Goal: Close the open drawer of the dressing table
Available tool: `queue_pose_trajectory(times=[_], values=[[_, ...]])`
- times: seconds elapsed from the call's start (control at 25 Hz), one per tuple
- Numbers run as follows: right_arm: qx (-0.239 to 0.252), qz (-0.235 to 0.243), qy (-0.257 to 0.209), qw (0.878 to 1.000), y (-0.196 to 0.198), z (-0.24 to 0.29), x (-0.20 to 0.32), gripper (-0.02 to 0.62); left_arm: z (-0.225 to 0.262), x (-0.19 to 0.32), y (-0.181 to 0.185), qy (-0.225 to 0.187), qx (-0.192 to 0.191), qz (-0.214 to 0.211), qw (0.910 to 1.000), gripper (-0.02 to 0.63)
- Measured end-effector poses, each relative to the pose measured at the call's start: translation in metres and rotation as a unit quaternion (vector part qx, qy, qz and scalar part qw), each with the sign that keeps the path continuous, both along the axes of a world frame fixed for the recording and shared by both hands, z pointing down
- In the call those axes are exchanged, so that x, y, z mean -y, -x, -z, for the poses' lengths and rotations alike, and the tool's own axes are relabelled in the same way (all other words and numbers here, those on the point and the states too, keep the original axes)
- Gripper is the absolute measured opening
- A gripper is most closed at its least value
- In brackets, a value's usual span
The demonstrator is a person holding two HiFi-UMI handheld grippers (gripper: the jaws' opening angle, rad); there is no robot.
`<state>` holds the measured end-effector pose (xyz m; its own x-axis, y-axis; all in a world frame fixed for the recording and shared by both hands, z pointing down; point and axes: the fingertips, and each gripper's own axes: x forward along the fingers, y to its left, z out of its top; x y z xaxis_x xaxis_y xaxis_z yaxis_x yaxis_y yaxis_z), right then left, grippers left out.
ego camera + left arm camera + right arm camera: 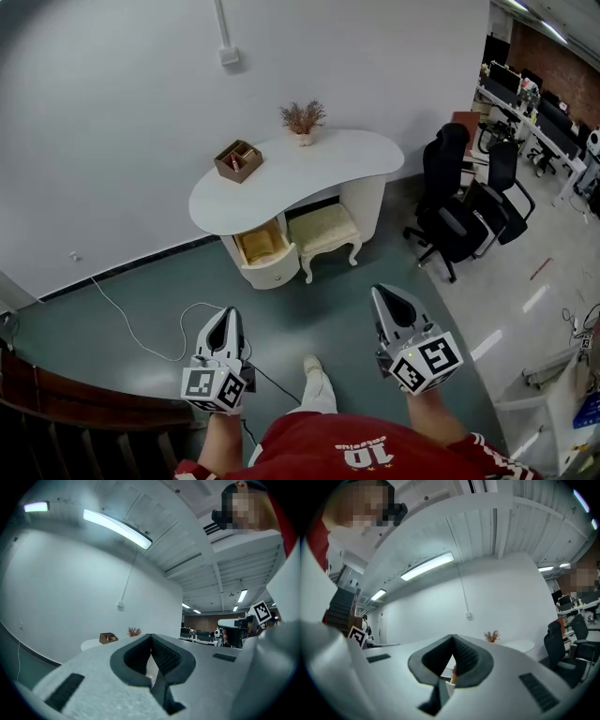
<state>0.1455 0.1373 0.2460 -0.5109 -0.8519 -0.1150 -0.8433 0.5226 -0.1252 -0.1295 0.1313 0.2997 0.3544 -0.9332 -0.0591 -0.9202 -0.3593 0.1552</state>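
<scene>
The white dressing table (328,159) stands against the wall, some way ahead of me. Its left drawer (265,247) is pulled out and shows a pale wooden inside. My left gripper (230,315) is held low at the left and points toward the table with its jaws shut and empty. At the right, my right gripper (382,293) points the same way, also shut on nothing. Both are well short of the drawer. The left gripper view shows its closed tips (151,635) with the table top (91,644) far off. In the right gripper view the closed tips (453,637) hide the drawer.
A cushioned stool (323,228) sits under the table beside the drawer. A wooden box (237,160) and a dried plant (302,119) stand on top. Black office chairs (459,202) crowd the right. A white cable (141,328) trails on the floor; a wooden railing (56,403) is lower left.
</scene>
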Motion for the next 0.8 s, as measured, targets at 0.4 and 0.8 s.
queue_pose_trajectory(times=[0.4, 0.8], values=[[-0.025, 0.039, -0.004, 0.999, 0.036, 0.025, 0.146, 0.005, 0.012, 0.122, 0.031, -0.012, 0.006, 0.039, 0.9992, 0.003], [-0.023, 0.067, -0.009, 0.997, 0.074, 0.036, 0.25, 0.005, 0.025, 0.218, 0.054, -0.015, -0.004, 0.047, 0.9987, 0.003]])
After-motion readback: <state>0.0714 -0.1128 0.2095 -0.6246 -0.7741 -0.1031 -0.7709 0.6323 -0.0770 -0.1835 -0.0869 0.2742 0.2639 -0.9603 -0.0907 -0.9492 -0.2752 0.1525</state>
